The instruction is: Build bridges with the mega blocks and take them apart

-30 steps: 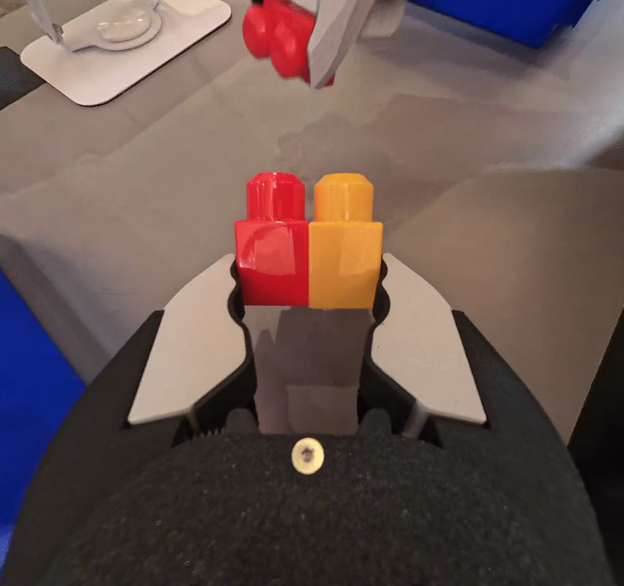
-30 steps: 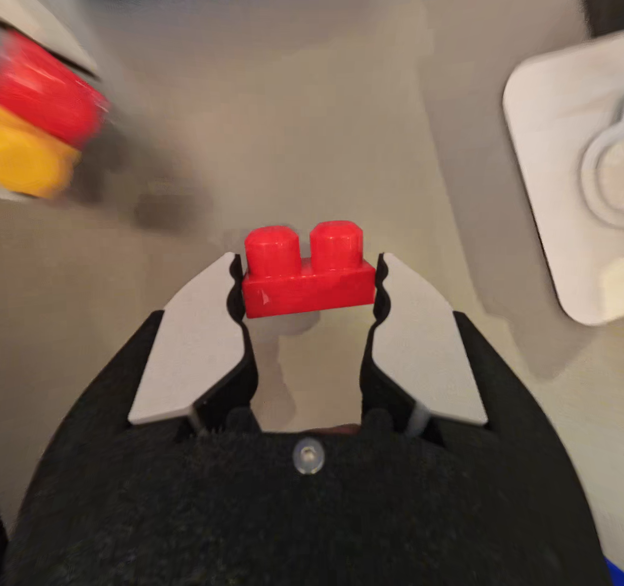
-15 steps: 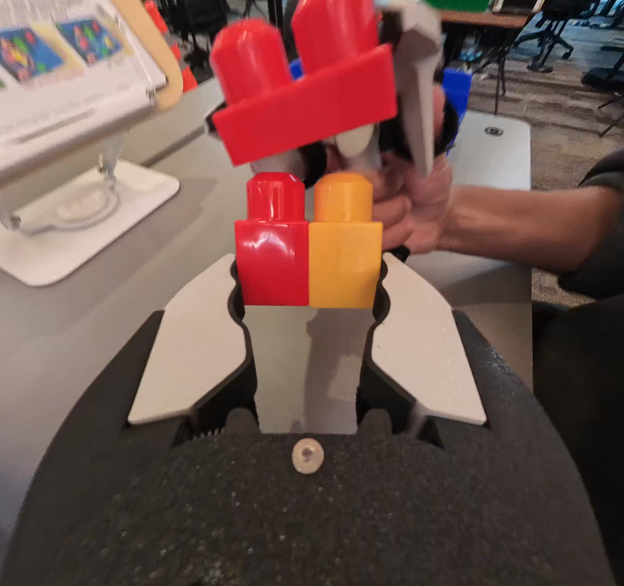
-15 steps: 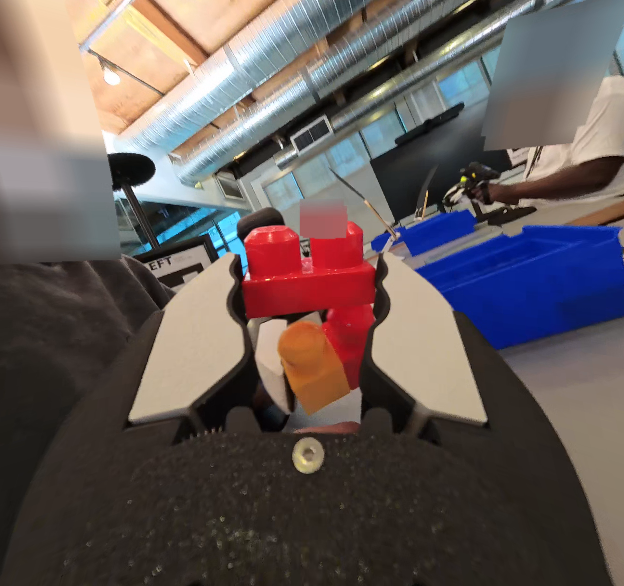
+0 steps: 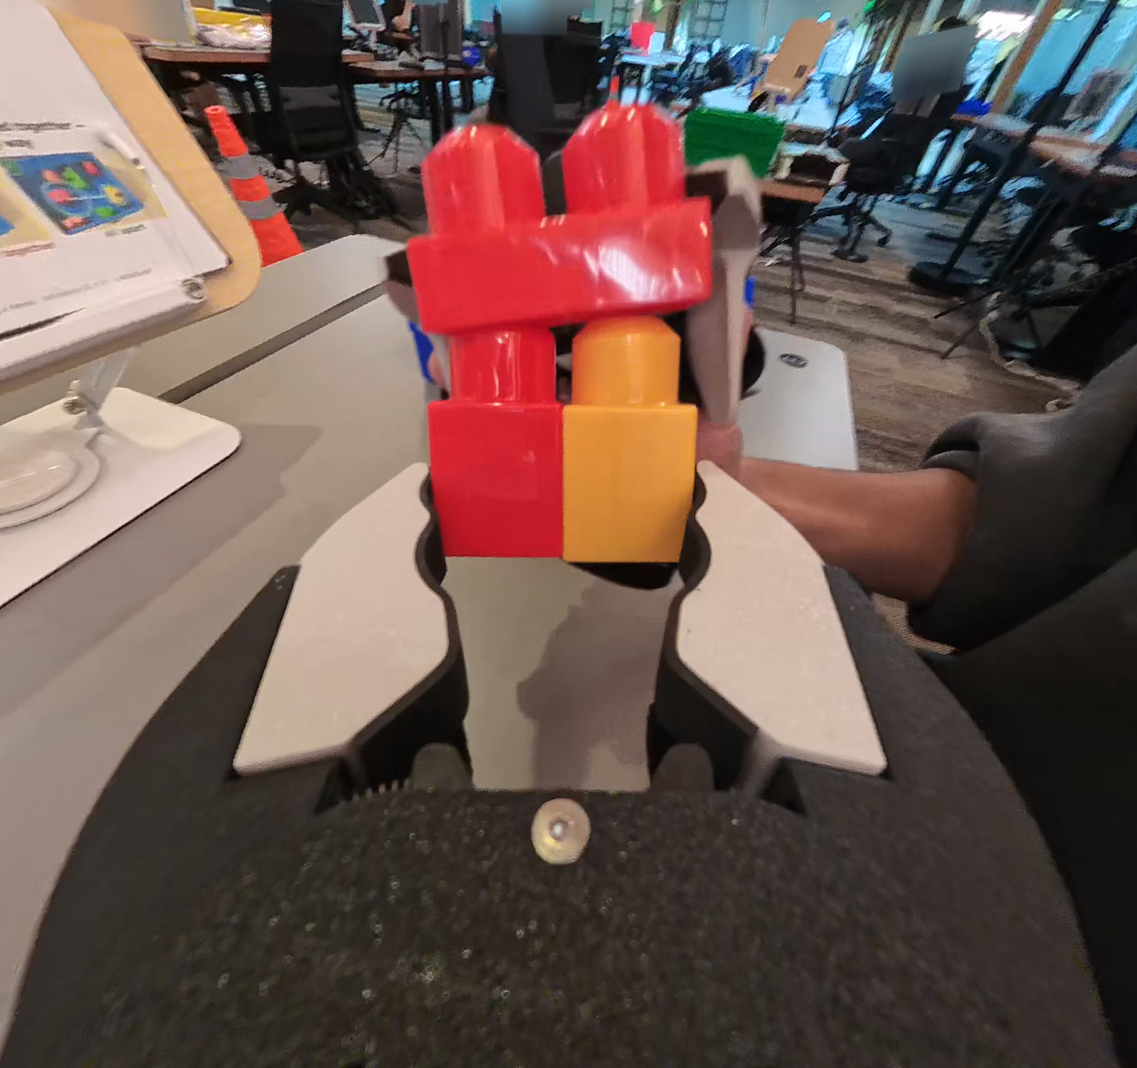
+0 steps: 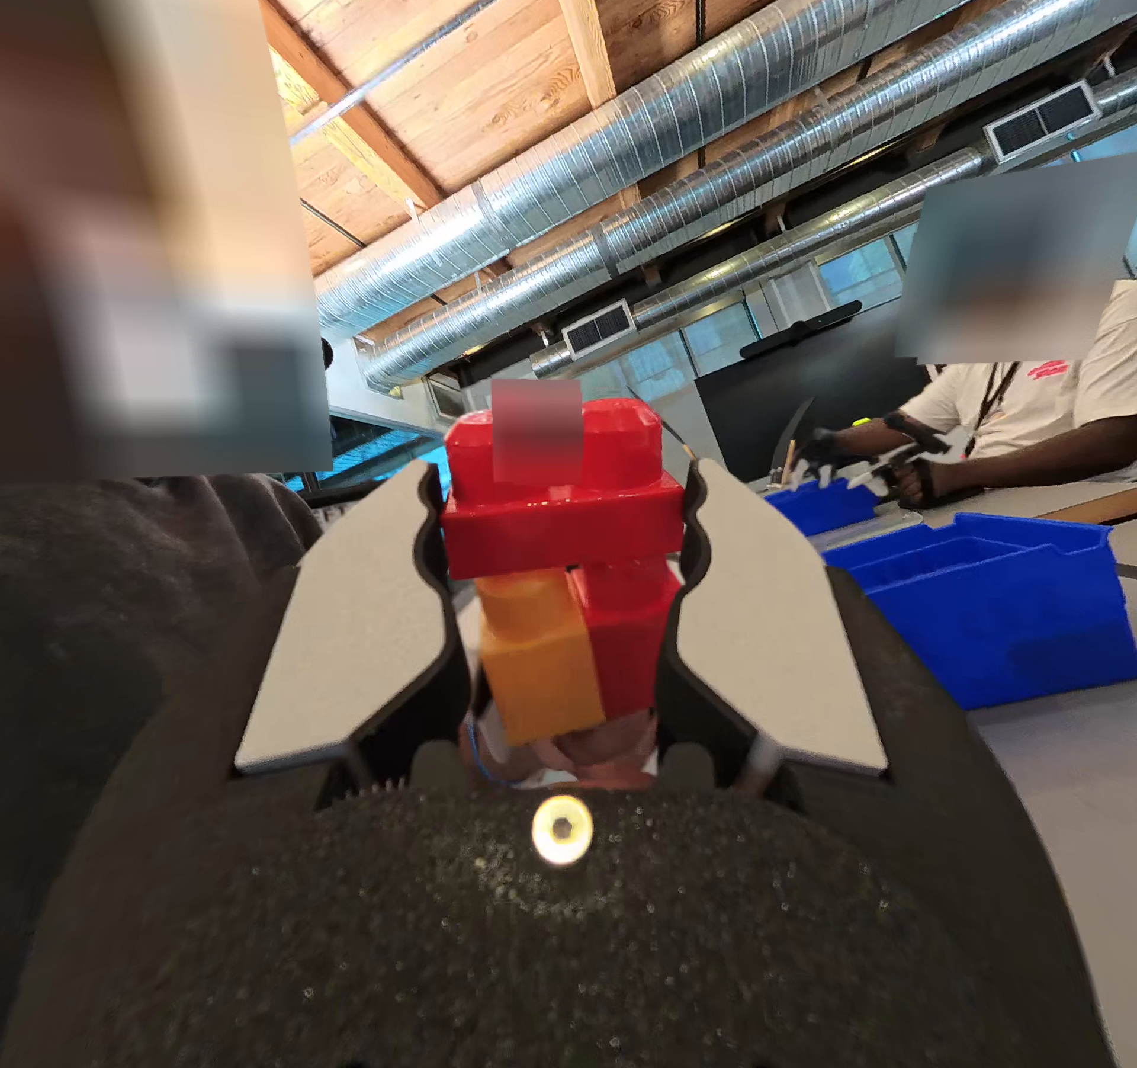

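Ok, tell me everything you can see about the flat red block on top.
The flat red block is glossy plastic, low and wide, with two round studs on top. The right gripper clamps its two ends. It is tilted, resting on the studs of the red cube and orange cube, not pressed down.

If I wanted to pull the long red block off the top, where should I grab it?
Probably by its two short ends, from the sides, as the right gripper does now. The long red block has flat end faces, while its studs are round and slippery. It sits tilted on the studs of the small red block and orange block, so lift straight up.
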Action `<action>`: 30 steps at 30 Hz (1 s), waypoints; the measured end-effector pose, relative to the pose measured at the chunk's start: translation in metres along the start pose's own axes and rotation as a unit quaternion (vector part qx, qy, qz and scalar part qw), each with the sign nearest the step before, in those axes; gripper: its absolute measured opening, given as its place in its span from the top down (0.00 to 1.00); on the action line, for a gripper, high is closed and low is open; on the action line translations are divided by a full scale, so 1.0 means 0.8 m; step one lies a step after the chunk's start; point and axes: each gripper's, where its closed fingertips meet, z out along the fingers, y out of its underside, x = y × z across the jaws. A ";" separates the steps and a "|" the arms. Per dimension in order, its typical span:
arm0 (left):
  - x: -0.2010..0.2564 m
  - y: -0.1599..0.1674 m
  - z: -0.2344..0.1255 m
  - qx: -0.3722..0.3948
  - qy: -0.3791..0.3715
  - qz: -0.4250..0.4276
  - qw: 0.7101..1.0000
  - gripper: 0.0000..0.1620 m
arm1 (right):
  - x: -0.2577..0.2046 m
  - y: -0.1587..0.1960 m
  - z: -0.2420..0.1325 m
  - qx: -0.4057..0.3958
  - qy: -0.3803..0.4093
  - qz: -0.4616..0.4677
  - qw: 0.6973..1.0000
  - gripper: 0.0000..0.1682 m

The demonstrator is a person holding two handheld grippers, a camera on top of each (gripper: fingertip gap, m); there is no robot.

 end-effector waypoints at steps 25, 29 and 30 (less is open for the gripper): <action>0.013 0.014 -0.016 -0.086 0.067 0.002 0.994 0.55 | -0.002 0.064 -0.021 -0.248 0.014 -0.038 0.968 0.55; 0.009 0.033 -0.025 -0.137 0.074 0.021 0.988 0.54 | 0.006 0.090 -0.031 -0.338 0.044 -0.060 0.938 0.55; 0.008 0.036 -0.027 -0.141 0.076 0.025 0.987 0.54 | 0.008 0.092 -0.032 -0.352 0.052 -0.065 0.932 0.55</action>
